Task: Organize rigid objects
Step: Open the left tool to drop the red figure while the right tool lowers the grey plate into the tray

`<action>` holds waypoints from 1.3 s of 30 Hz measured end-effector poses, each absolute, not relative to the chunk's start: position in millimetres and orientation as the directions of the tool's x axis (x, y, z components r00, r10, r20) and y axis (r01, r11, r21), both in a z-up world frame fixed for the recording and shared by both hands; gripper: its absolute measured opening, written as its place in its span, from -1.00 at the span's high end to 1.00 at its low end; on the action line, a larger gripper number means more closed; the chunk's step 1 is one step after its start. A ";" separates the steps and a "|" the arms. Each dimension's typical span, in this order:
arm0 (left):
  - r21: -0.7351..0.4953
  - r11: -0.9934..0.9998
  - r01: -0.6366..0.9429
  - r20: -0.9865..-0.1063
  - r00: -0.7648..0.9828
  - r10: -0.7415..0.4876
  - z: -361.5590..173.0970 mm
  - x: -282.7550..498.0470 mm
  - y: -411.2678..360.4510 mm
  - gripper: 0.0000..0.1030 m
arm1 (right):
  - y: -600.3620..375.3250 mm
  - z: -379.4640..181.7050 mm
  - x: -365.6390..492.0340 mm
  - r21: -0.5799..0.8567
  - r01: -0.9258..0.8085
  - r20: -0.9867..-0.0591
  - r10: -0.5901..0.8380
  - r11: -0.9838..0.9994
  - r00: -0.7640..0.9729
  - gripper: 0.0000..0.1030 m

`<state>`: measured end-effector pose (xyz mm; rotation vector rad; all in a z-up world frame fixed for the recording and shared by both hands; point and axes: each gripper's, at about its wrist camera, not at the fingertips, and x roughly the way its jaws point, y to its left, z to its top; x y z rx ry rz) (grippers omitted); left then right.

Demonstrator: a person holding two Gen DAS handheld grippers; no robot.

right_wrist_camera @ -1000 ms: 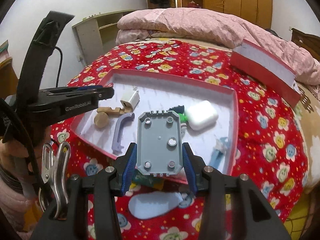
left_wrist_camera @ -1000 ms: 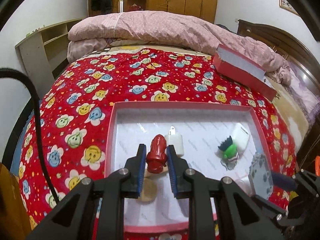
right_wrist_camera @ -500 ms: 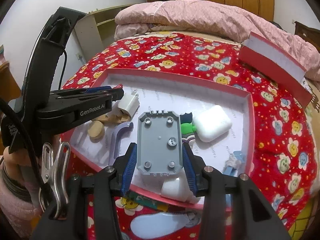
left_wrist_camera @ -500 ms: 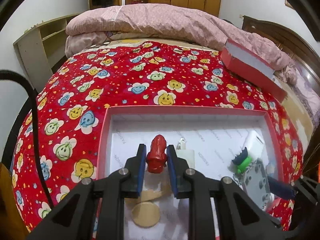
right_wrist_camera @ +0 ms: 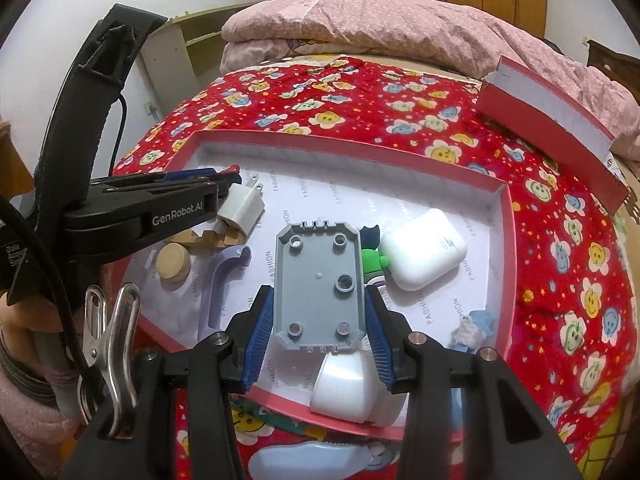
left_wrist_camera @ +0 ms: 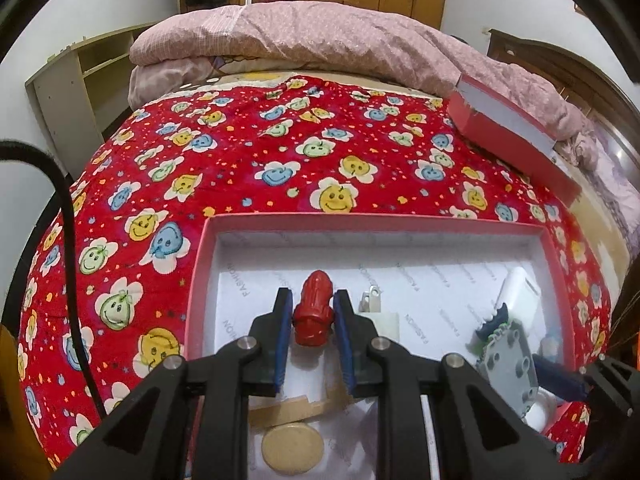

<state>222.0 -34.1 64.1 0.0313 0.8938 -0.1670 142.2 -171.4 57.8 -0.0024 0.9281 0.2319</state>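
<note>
My left gripper (left_wrist_camera: 310,312) is shut on a red toy piece (left_wrist_camera: 314,314) and holds it over the left part of the pink-rimmed box (left_wrist_camera: 372,220). My right gripper (right_wrist_camera: 320,312) is shut on a grey studded plate (right_wrist_camera: 320,284), held over the box (right_wrist_camera: 340,148) near its front edge. The box holds a white charger plug (right_wrist_camera: 240,206), wooden pieces (right_wrist_camera: 174,264), a lilac hook (right_wrist_camera: 218,280), a green figure (right_wrist_camera: 372,262), a white earbud case (right_wrist_camera: 424,254) and a white cup (right_wrist_camera: 344,388). The left gripper also shows in the right wrist view (right_wrist_camera: 236,178).
The box lies on a red flower-print bedspread (left_wrist_camera: 280,152). Its red lid (left_wrist_camera: 516,140) leans at the back right against a pink quilt (left_wrist_camera: 320,44). A small blue-white figure (right_wrist_camera: 472,328) lies in the box's right front corner. A pale blue flat piece (right_wrist_camera: 308,460) lies outside the box front.
Both grippers have moved forward over the box with their loads still held. The box and its contents now look closer in both views.
</note>
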 end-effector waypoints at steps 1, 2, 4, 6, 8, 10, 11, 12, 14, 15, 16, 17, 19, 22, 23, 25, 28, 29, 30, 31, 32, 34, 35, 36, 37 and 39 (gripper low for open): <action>-0.041 0.987 0.158 -0.778 0.615 -0.131 64.4 222.5 -34.3 0.58 | -171.5 57.6 142.5 0.096 -0.198 -0.793 0.196 0.975 0.577 0.12; -0.040 0.986 0.159 -0.778 0.615 -0.130 64.8 222.7 -34.5 0.58 | -171.9 57.0 143.1 0.096 -0.197 -0.793 0.194 0.976 0.577 0.12; -0.040 0.987 0.158 -0.778 0.615 -0.130 65.2 222.9 -34.6 0.58 | -172.4 56.8 143.5 0.098 -0.196 -0.793 0.195 0.976 0.577 0.12; -0.039 0.986 0.159 -0.778 0.615 -0.130 65.3 222.9 -34.6 0.57 | -172.7 56.2 144.8 0.099 -0.195 -0.794 0.195 0.976 0.575 0.12; -0.036 0.988 0.152 -0.778 0.616 -0.122 65.9 223.1 -34.5 0.39 | -172.3 56.3 144.9 0.099 -0.199 -0.795 0.198 0.975 0.574 0.12; -0.034 0.989 0.142 -0.782 0.613 -0.115 65.9 223.9 -33.9 0.13 | -171.9 55.6 145.1 0.103 -0.203 -0.797 0.203 0.974 0.569 0.12; -0.037 0.990 0.138 -0.783 0.612 -0.115 65.9 224.1 -33.0 0.06 | -171.4 54.8 144.9 0.108 -0.205 -0.799 0.207 0.973 0.564 0.12; -0.039 0.990 0.134 -0.783 0.611 -0.113 65.9 224.0 -32.1 0.04 | -170.5 54.1 144.6 0.111 -0.206 -0.800 0.210 0.972 0.562 0.12; -0.039 0.991 0.129 -0.785 0.610 -0.110 65.7 223.3 -30.9 -0.02 | -169.0 53.1 143.8 0.109 -0.212 -0.800 0.213 0.971 0.560 0.12; -0.037 0.991 0.127 -0.785 0.610 -0.108 65.3 222.4 -30.5 -0.04 | -168.0 52.9 143.5 0.105 -0.215 -0.800 0.211 0.971 0.562 0.12; -0.035 0.991 0.127 -0.786 0.609 -0.105 65.1 221.7 -30.2 -0.05 | -167.0 53.3 142.8 0.103 -0.216 -0.799 0.210 0.971 0.564 0.11; -0.033 0.991 0.127 -0.787 0.608 -0.104 65.4 220.7 -29.8 -0.05 | -166.4 53.8 142.3 0.101 -0.217 -0.797 0.210 0.971 0.566 0.11; -0.030 0.991 0.127 -0.790 0.605 -0.102 66.2 218.7 -29.0 -0.05 | -165.5 56.3 140.9 0.098 -0.221 -0.791 0.210 0.970 0.574 0.09; -0.031 0.991 0.129 -0.789 0.606 -0.104 68.2 215.5 -28.4 -0.05 | -164.4 60.9 137.4 0.091 -0.225 -0.780 0.210 0.970 0.589 0.00; -0.031 0.991 0.131 -0.787 0.608 -0.105 69.6 213.3 -28.0 -0.05 | -164.2 62.4 136.2 0.091 -0.227 -0.777 0.211 0.970 0.593 0.00; -0.029 0.991 0.131 -0.786 0.609 -0.104 71.7 208.5 -27.5 -0.05 | -164.5 64.4 133.6 0.092 -0.229 -0.773 0.214 0.969 0.597 0.00; -0.028 0.991 0.132 -0.788 0.607 -0.103 73.9 200.7 -26.8 -0.05 | -165.5 66.2 129.6 0.093 -0.227 -0.771 0.214 0.969 0.600 0.00; -0.026 0.991 0.134 -0.789 0.605 -0.103 74.4 197.7 -26.6 -0.05 | -166.3 66.6 128.1 0.093 -0.227 -0.770 0.214 0.970 0.601 0.00; -0.024 0.990 0.137 -0.791 0.604 -0.103 74.8 194.3 -26.4 -0.05 | -167.2 67.0 126.2 0.093 -0.225 -0.769 0.214 0.970 0.602 0.00; -0.023 0.990 0.139 -0.792 0.602 -0.102 75.4 190.7 -26.2 -0.05 | -167.9 67.9 124.2 0.094 -0.224 -0.768 0.213 0.970 0.604 0.00; -0.022 0.990 0.141 -0.792 0.601 -0.103 75.8 187.9 -26.1 -0.05 | -169.3 69.1 121.5 0.094 -0.219 -0.764 0.212 0.971 0.609 0.00; -0.020 0.989 0.145 -0.793 0.600 -0.104 76.8 181.0 -26.2 -0.05 | -171.6 71.0 118.1 0.100 -0.213 -0.761 0.213 0.972 0.613 0.00; -0.019 0.989 0.146 -0.794 0.599 -0.104 77.3 177.6 -25.9 -0.05 | -172.8 71.8 116.3 0.104 -0.212 -0.760 0.215 0.972 0.614 0.00; -0.020 0.989 0.146 -0.794 0.599 -0.105 78.0 174.5 -25.6 -0.05 | -174.0 72.4 114.3 0.106 -0.210 -0.759 0.215 0.972 0.614 -0.01; -0.022 0.989 0.146 -0.793 0.600 -0.106 78.6 171.2 -25.2 -0.05 | -174.9 73.1 112.0 0.107 -0.208 -0.759 0.215 0.972 0.615 -0.01; -0.028 0.989 0.145 -0.792 0.601 -0.110 80.0 164.7 -24.7 -0.05 | -175.5 73.6 107.7 0.106 -0.210 -0.759 0.216 0.972 0.615 -0.01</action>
